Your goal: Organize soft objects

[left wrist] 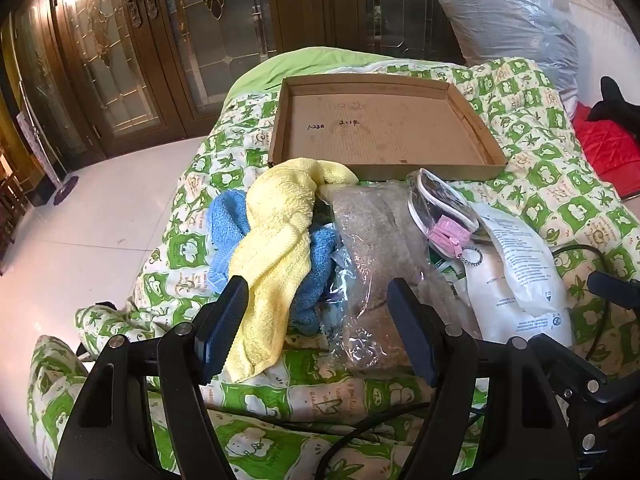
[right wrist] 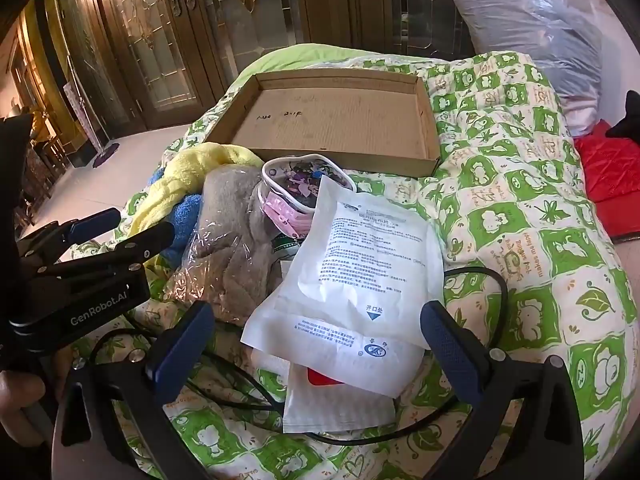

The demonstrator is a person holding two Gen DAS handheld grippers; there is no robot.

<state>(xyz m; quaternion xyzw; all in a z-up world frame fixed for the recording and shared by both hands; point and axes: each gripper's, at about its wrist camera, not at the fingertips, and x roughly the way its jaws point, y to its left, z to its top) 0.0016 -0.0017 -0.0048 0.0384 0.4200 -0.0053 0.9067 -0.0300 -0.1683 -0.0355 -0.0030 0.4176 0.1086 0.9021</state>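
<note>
**Q:** Which side do you take first from where you sit?

**A:** I'd take the yellow towel (left wrist: 276,248) with my left gripper (left wrist: 320,328). Its jaws are spread wide and hold nothing. The towel hangs just ahead of the left finger, its long axis running away from me toward the cardboard tray (left wrist: 384,172), so I judge a small shift left would straddle it.

**Q:** And the right?

**A:** My right gripper (right wrist: 316,344) is also released, empty, poised over the white printed pouch (right wrist: 360,264), which lies flat between the fingers, long side pointing away. The left gripper is nearer the towels, the right nearer the pouches.

**Q:** How does the pile look?

**A:** All of it sits on the green-patterned quilt (left wrist: 540,184) of the bed, just short of the tray, which has nothing in it. The yellow towel is twisted and draped over a blue towel (left wrist: 228,224); beside it a grey fabric in clear wrap (left wrist: 380,248), then a clear pouch with pink zip (left wrist: 440,212). Soft, limp things; I expect sagging when lifted
</note>
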